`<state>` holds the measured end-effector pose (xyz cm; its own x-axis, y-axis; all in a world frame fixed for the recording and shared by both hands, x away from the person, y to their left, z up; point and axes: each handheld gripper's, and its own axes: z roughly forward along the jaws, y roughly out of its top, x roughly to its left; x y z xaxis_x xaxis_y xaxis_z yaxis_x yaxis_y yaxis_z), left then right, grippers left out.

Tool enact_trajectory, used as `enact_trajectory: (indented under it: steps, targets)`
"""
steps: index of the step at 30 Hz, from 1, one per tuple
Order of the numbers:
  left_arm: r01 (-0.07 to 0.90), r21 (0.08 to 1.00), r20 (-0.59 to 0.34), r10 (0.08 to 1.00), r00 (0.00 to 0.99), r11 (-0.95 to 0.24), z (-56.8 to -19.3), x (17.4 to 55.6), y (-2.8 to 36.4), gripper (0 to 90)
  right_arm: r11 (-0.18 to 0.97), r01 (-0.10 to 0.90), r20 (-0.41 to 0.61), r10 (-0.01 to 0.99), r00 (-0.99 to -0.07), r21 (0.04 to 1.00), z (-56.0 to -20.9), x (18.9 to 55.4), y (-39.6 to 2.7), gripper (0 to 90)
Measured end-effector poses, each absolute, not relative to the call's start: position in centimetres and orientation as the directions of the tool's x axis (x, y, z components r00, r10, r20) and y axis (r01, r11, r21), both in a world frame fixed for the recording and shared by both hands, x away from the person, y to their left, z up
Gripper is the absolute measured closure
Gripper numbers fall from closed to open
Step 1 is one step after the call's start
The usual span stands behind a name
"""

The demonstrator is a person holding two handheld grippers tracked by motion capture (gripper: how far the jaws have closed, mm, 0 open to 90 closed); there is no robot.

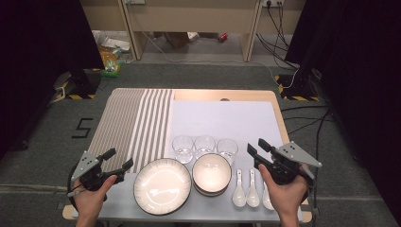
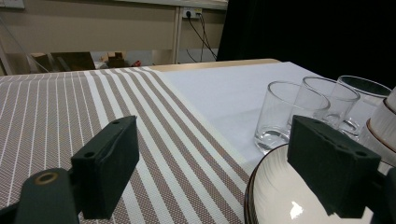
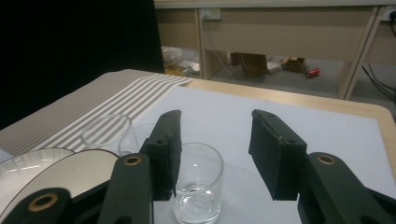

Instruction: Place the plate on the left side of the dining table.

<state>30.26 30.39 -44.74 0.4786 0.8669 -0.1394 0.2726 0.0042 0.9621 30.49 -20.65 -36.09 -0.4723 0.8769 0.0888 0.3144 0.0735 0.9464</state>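
Note:
My left gripper (image 1: 118,159) hovers open over the near edge of the striped placemat (image 1: 132,120), left of a white plate (image 1: 162,186). In the left gripper view the left gripper (image 2: 215,140) has nothing between its jaws, and the plate (image 2: 275,196) lies under its right jaw. My right gripper (image 1: 257,147) is open just right of three clear glasses (image 1: 204,145). In the right gripper view the nearest glass (image 3: 198,184) stands upright below and ahead of the right gripper (image 3: 217,126), close to its left jaw and untouched.
A stack of bowls (image 1: 212,174) sits beside the plate, with three white spoons (image 1: 252,189) to its right by the table's front edge. A white mat (image 1: 222,118) covers the right half of the table. Cables and stands lie on the floor beyond.

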Motion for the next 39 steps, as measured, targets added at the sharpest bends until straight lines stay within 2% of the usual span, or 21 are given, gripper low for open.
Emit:
enact_trajectory:
  steps: [5, 7, 8, 9, 15, 24, 39]
  targets:
    - [0.276, 0.961, -0.137, 0.865, 0.483, -0.002, -44.7, 30.3, 30.3, 16.3, 0.096, 0.301, 0.069, 0.867, -0.494, 0.949, -36.0, 30.3, -20.0, 60.5]
    - [0.274, 0.962, -0.133, 0.863, 0.488, -0.007, -44.7, 30.2, 30.2, 16.3, 0.106, 0.291, 0.057, 0.863, -0.501, 0.951, -35.9, 30.1, -19.6, 68.4]
    - [0.274, 0.962, -0.133, 0.863, 0.488, -0.007, -44.7, 30.2, 30.2, 16.3, 0.106, 0.291, 0.057, 0.863, -0.501, 0.951, -35.9, 30.1, -19.6, 68.4]
    - [0.277, 0.961, -0.135, 0.861, 0.491, -0.007, -44.7, 30.2, 30.1, 16.3, 0.114, 0.285, 0.051, 0.856, -0.514, 0.952, -35.9, 30.0, -19.3, 72.7]
    - [0.278, 0.961, -0.133, 0.854, 0.502, -0.013, -44.7, 30.2, 29.8, 16.4, 0.131, 0.272, 0.04, 0.839, -0.543, 0.953, -35.9, 29.7, -18.3, 74.8]
    - [0.286, 0.958, -0.13, 0.848, 0.514, -0.026, -44.7, 30.2, 29.5, 16.5, 0.165, 0.28, 0.045, 0.788, -0.614, 0.946, -36.3, 29.4, -15.8, 84.4]
    - [0.311, 0.948, -0.12, 0.832, 0.542, -0.067, -44.8, 30.3, 28.9, 16.9, 0.223, 0.279, 0.031, 0.727, -0.686, 0.934, -37.2, 28.9, -12.6, 87.4]
